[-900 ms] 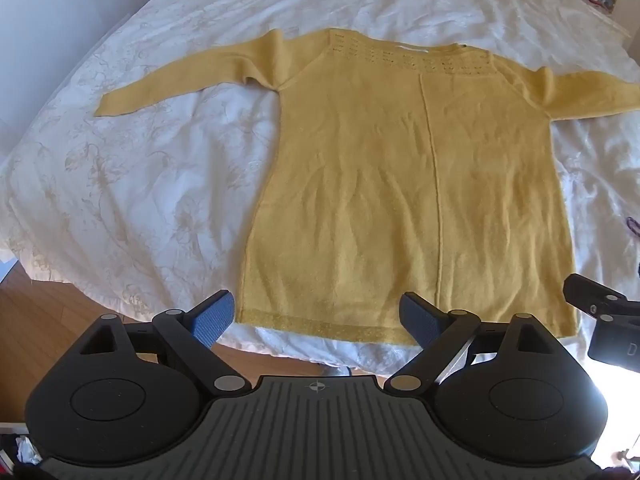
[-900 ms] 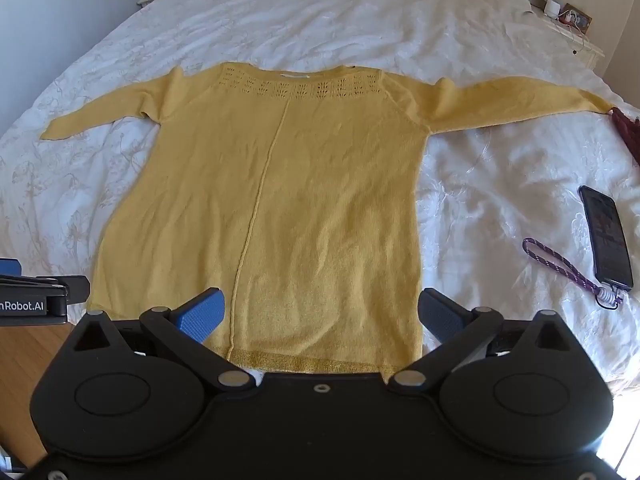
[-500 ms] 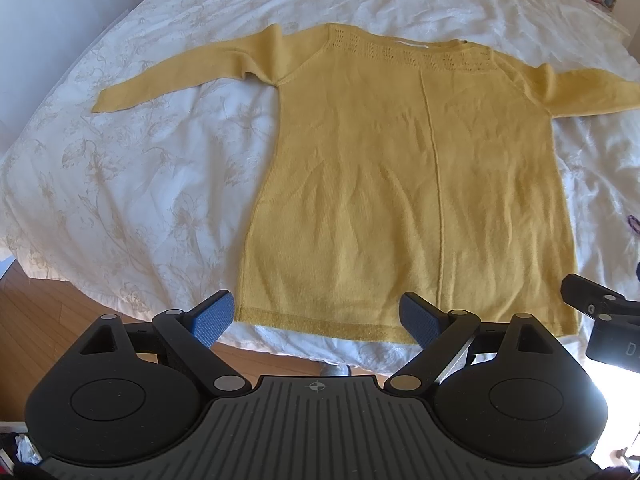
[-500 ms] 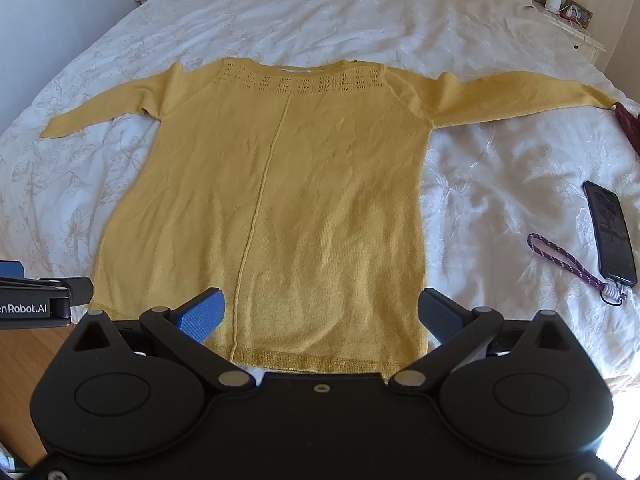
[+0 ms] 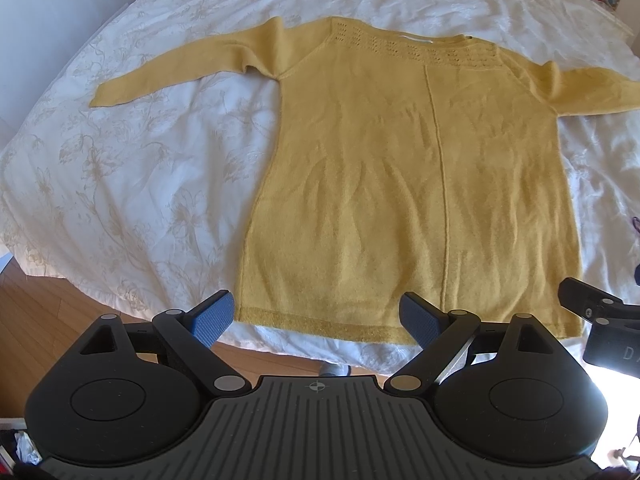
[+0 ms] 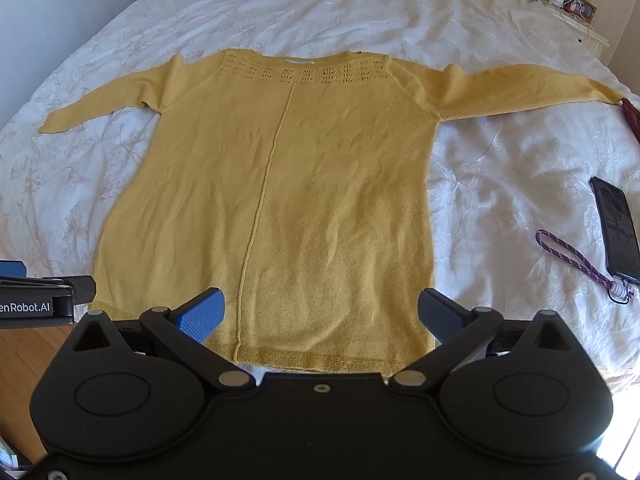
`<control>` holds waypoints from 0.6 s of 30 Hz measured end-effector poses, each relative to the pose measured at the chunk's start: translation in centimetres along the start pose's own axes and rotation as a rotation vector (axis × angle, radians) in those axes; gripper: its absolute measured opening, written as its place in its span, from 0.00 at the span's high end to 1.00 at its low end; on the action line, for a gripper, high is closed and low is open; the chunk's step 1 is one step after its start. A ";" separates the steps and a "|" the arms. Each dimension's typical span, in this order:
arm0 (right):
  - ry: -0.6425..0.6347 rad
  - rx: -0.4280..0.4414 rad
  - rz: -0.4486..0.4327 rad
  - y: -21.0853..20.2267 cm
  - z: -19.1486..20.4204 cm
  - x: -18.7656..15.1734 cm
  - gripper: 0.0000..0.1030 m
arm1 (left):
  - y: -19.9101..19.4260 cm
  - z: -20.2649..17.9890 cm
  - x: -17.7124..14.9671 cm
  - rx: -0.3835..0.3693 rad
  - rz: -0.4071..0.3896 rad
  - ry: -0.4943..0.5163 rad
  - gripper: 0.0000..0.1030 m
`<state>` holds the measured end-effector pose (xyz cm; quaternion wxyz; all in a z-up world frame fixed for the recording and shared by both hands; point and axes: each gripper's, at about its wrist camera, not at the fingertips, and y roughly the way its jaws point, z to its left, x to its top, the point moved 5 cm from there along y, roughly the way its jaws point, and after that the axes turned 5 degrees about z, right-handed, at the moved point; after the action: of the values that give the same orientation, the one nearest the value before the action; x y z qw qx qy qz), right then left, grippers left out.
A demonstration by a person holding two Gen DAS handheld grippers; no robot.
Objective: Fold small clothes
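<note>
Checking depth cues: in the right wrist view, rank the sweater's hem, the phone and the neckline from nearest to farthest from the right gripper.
From the right gripper:
1. Sweater's hem, just below the open fingers.
2. Phone, off right on the bed.
3. Neckline, far end, centre.

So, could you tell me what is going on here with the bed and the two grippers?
A person holds a gripper in each hand over a yellow sweater spread flat on a white bedspread, sleeves out to both sides. The left gripper and the right gripper both stand open near the hem, holding nothing. No fold has been made yet. A phone with a purple strap lies beside the sweater.
</note>
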<state>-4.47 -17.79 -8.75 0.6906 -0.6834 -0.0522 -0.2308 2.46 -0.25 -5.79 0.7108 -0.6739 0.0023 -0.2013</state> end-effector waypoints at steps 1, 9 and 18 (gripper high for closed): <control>0.000 0.001 0.002 0.1 0.1 0.0 0.01 | 0.0 0.0 0.1 -0.006 -0.002 -0.002 0.12; 0.000 0.004 0.025 0.8 0.4 0.5 0.01 | 0.7 0.2 0.9 -0.036 -0.001 -0.013 0.12; 0.049 0.006 0.097 2.7 0.4 1.7 0.01 | 1.8 1.0 3.1 -0.037 0.003 -0.014 0.12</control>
<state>-1.76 -17.94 -10.57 0.7041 -0.6772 -0.0024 -0.2136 6.11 -0.20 -6.55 0.6985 -0.6885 0.0021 -0.1953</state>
